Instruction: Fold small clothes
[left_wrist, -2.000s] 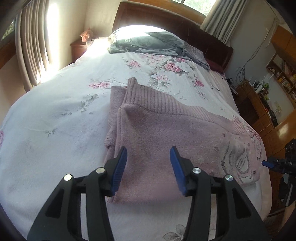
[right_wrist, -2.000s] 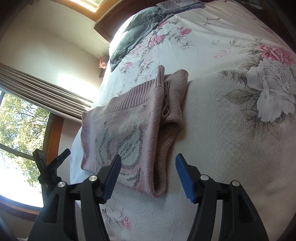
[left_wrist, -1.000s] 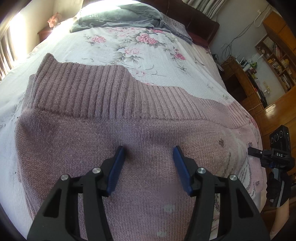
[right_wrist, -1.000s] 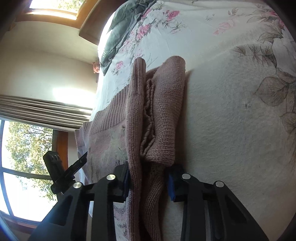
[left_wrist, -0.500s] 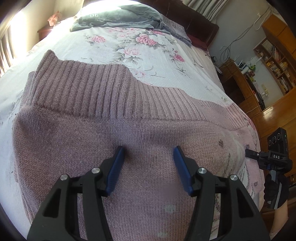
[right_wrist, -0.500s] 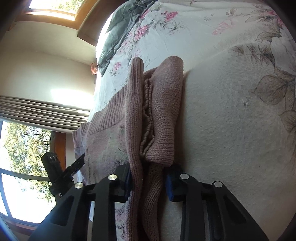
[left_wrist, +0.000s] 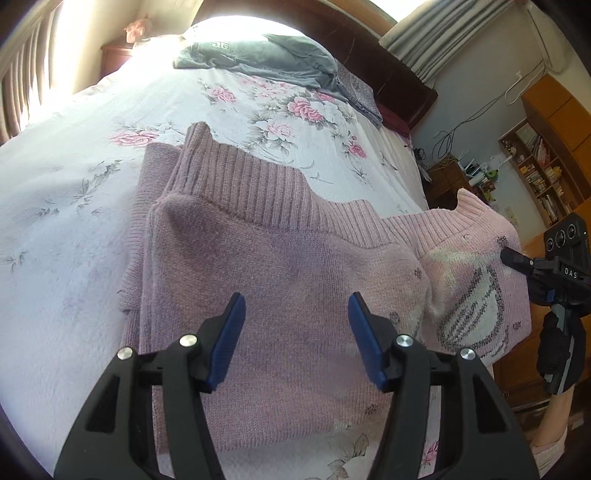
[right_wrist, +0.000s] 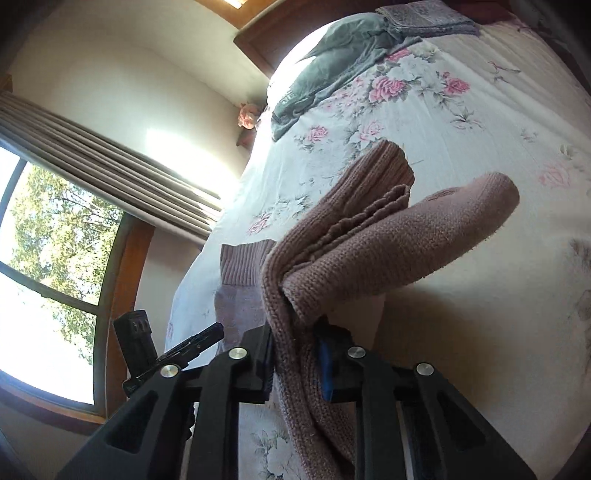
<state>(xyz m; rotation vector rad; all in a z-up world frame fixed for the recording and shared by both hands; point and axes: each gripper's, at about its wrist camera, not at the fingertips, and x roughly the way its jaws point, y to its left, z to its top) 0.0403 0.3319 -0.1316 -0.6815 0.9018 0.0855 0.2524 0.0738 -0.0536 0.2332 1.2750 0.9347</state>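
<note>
The right tongs (right_wrist: 295, 347) were pinching a bunched edge of the pink sweater (right_wrist: 369, 251), as they had half a second before, but the knit now rose off the floral bedspread (right_wrist: 480, 129) instead of lying flat against it, a thick fold arching up and away from the blue pads. The left tongs (left_wrist: 295, 332) stood spread and holding nothing, hovering above the sweater's (left_wrist: 277, 277) plain half; they had drawn back since the previous frame, so more of the ribbed hem and the bedspread (left_wrist: 74, 240) showed around the garment.

Only the left view showed the sweater's grey-and-white embroidered motif, lifted at the far side where the right tongs (left_wrist: 517, 260) met it, along with a gloved hand (left_wrist: 559, 350) below and the bookshelves (left_wrist: 535, 177) beyond. Only the right view showed the window (right_wrist: 48, 258) with trees outside and the pleated curtain (right_wrist: 92, 162). Both views caught the grey garment (left_wrist: 258, 59) at the head of the bed.
</note>
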